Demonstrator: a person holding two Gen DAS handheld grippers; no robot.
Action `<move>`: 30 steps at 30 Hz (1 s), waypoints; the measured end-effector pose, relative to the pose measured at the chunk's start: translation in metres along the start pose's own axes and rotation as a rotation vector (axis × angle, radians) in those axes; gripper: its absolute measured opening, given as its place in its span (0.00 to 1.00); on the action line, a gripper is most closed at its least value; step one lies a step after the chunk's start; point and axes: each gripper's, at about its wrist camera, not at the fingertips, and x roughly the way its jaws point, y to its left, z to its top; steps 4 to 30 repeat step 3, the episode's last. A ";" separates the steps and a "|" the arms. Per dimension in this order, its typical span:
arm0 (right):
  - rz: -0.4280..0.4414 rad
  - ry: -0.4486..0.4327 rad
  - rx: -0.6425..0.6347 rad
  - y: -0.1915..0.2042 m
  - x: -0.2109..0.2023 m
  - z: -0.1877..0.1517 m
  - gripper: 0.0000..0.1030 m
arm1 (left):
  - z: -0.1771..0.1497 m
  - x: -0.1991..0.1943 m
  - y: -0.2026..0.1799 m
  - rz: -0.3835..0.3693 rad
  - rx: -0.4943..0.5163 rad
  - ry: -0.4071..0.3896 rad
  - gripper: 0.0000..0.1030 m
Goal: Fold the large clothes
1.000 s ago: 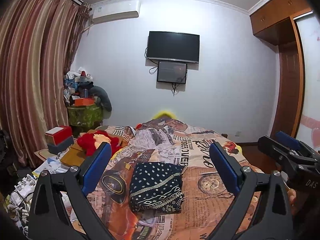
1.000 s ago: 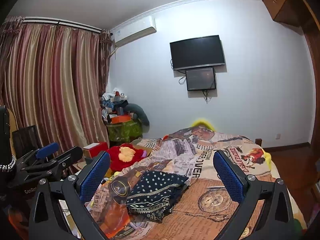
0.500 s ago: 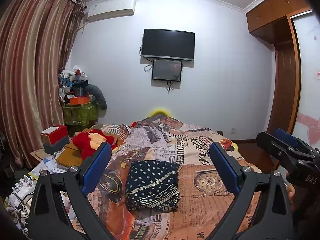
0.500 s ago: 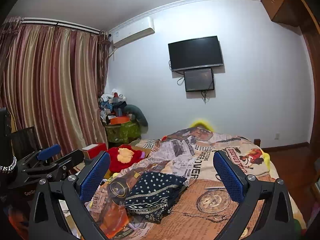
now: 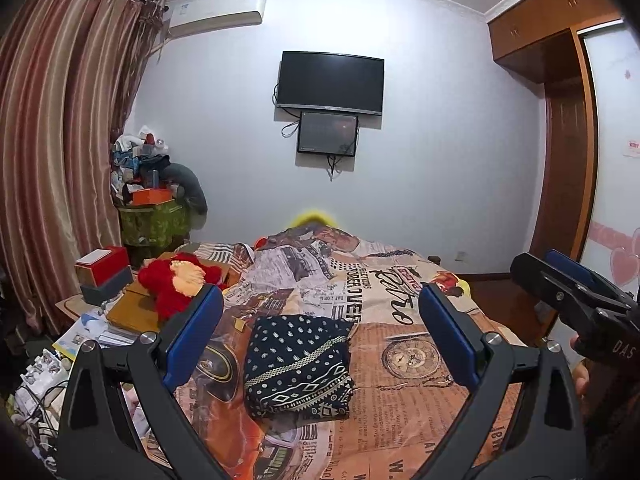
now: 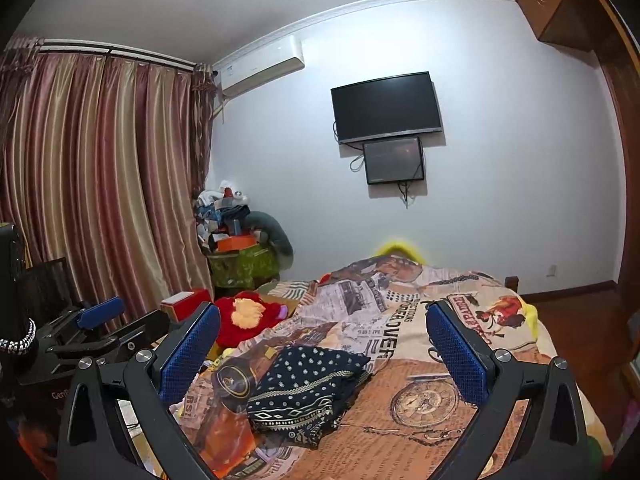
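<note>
I hold two grippers, and both are spread wide with nothing between their blue pads: my left gripper (image 5: 320,338) and my right gripper (image 6: 322,354) hang in the air above the bed, touching no cloth. One garment (image 5: 298,366), dark navy with white dots and a patterned band, lies folded into a compact rectangle on the bedspread (image 5: 400,360), near the middle of the bed and closer to its left side. It is the only garment I can count on the cover. The bedspread is orange and cream with newspaper print and a pocket-watch picture. One red plush toy (image 5: 176,280) sits beside the bed on the left, near one red box (image 5: 102,264). On the far wall hang two screens, a large television (image 5: 330,82) and a smaller screen (image 5: 327,134) just below it, plus one air conditioner (image 5: 218,14). Striped curtains (image 5: 56,152) cover the left side, and a wooden wardrobe (image 5: 560,120) stands on the right.
</note>
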 end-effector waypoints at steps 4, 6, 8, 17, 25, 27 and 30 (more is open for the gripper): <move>0.000 0.000 0.001 0.000 0.000 0.000 1.00 | 0.000 0.001 -0.001 0.000 0.004 0.004 0.96; 0.000 0.000 0.001 0.000 0.000 0.000 1.00 | 0.000 0.001 -0.001 0.000 0.004 0.004 0.96; 0.000 0.000 0.001 0.000 0.000 0.000 1.00 | 0.000 0.001 -0.001 0.000 0.004 0.004 0.96; 0.000 0.000 0.001 0.000 0.000 0.000 1.00 | 0.000 0.001 -0.001 0.000 0.004 0.004 0.96; 0.000 0.000 0.001 0.000 0.000 0.000 1.00 | 0.000 0.001 -0.001 0.000 0.004 0.004 0.96; 0.000 0.000 0.001 0.000 0.000 0.000 1.00 | 0.000 0.001 -0.001 0.000 0.004 0.004 0.96; 0.000 0.000 0.001 0.000 0.000 0.000 1.00 | 0.000 0.001 -0.001 0.000 0.004 0.004 0.96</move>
